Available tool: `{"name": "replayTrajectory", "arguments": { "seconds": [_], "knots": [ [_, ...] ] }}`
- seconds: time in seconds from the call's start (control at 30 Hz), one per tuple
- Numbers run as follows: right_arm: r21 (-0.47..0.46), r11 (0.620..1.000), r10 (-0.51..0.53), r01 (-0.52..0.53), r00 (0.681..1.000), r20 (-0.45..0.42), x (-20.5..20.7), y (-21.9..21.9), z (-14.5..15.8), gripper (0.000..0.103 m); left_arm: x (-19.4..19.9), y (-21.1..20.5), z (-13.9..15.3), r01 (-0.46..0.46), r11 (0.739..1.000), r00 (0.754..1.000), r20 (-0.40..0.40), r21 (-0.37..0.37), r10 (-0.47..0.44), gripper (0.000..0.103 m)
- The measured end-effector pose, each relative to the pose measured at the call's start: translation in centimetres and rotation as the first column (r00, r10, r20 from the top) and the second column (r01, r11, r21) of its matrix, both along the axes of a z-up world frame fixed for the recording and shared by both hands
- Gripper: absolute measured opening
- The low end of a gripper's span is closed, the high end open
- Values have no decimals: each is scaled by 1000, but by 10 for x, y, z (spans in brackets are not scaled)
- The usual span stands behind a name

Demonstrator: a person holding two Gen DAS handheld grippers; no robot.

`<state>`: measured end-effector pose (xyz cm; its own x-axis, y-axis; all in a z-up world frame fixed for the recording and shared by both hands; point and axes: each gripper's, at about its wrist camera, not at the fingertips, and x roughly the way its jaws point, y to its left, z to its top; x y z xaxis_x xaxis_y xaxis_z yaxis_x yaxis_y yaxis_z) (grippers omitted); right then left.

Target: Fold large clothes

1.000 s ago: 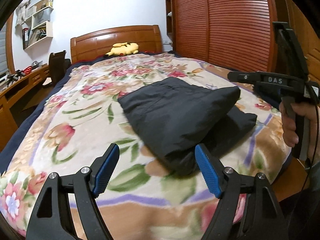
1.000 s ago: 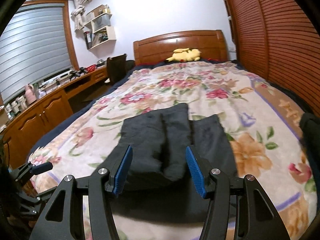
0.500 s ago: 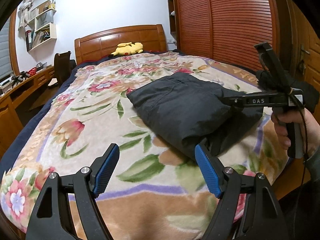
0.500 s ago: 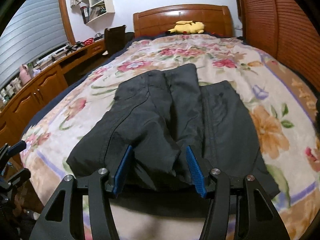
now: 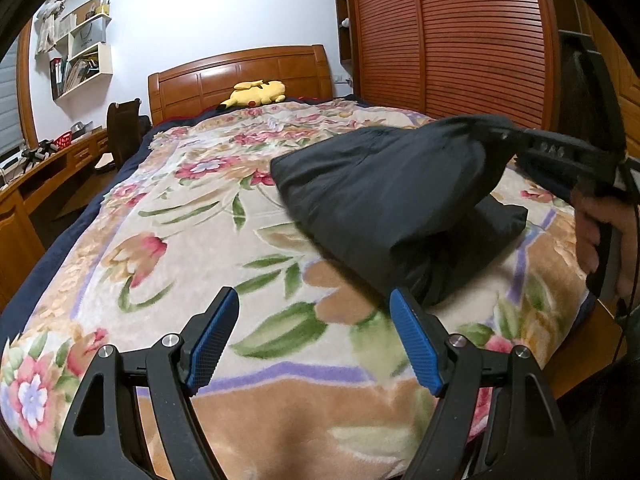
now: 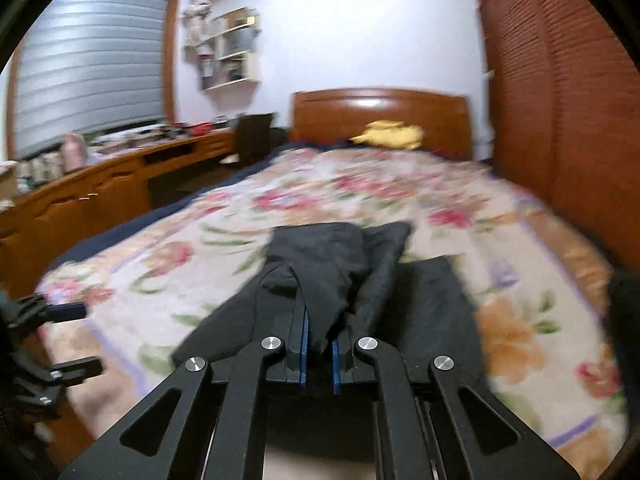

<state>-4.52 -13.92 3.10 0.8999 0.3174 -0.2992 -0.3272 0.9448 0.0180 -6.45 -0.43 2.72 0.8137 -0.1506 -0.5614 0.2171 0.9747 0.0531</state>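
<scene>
My right tongs [image 6: 318, 354]: I am pinching a bunched edge of the dark garment [image 5: 384, 208] between the blue pads [image 6: 304, 350], which are pressed almost together with cloth between them.
My right hand [image 5: 600, 232]: it is gripping the handle of those tongs at the right edge of the left camera's view, raised above the bed.
My left tongs [image 5: 314, 338]: I am holding them spread wide with nothing between the blue pads [image 5: 212, 338], low over the near end of the blanket and apart from the garment.
Dark garment: it is lying folded on the right half of the bed, near the foot; its upper layer is hanging lifted from my right tongs while the lower layer is resting flat on the blanket.
Floral blanket [image 5: 168, 240]: it is covering the bed, cream with pink flowers and green leaves, directly under the garment.
Yellow plush toy [image 5: 258, 94]: it is lying at the far end of the bed, against the wooden headboard [image 5: 240, 76].
Slatted wooden wardrobe [image 5: 460, 40]: it is standing along the right side of the bed.
Desk [image 6: 120, 176]: it is running along the left wall, under a window with a closed blind [image 6: 88, 72].
Right camera's view: it is blurring.
</scene>
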Motion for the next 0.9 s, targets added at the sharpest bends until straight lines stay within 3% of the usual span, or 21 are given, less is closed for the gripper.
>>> {"name": "replayTrajectory", "arguments": {
  "seconds": [0.17, 0.27, 0.4, 0.53, 0.67, 0.8, 0.87, 0.9],
  "knots": [
    [66, 996, -59, 59, 998, -2, -10, -45, 4, 7, -2, -4, 2, 13, 1000, 1000, 5, 5, -13, 79],
    [35, 988, -146, 148, 989, -35, -10, -70, -1, 7, -2, -8, 2, 21, 1000, 1000, 7, 2, -21, 79],
    [-23, 979, -203, 203, 962, -183, 11, -95, -29, 7, -1, -13, -1, 28, 1000, 1000, 3, -6, -28, 79],
    [-19, 988, -154, 156, 938, -312, 31, -96, -54, 7, 0, -18, -3, 35, 999, 999, -1, -9, -35, 79],
    [-24, 988, -152, 152, 947, -281, 31, -98, -44, 10, 0, -23, -4, 40, 999, 999, 2, -13, -40, 79],
    [-70, 972, -232, 223, 954, -189, 8, -92, -27, 24, -4, -25, -3, 41, 999, 999, 25, -35, -40, 79],
    [-62, 974, -223, 216, 964, -142, 1, -87, -16, 30, -5, -24, -2, 37, 998, 999, 31, -40, -36, 79],
    [-61, 974, -222, 216, 967, -124, -1, -84, -11, 41, -6, -24, -1, 35, 998, 999, 35, -43, -33, 80]
  ]
}}
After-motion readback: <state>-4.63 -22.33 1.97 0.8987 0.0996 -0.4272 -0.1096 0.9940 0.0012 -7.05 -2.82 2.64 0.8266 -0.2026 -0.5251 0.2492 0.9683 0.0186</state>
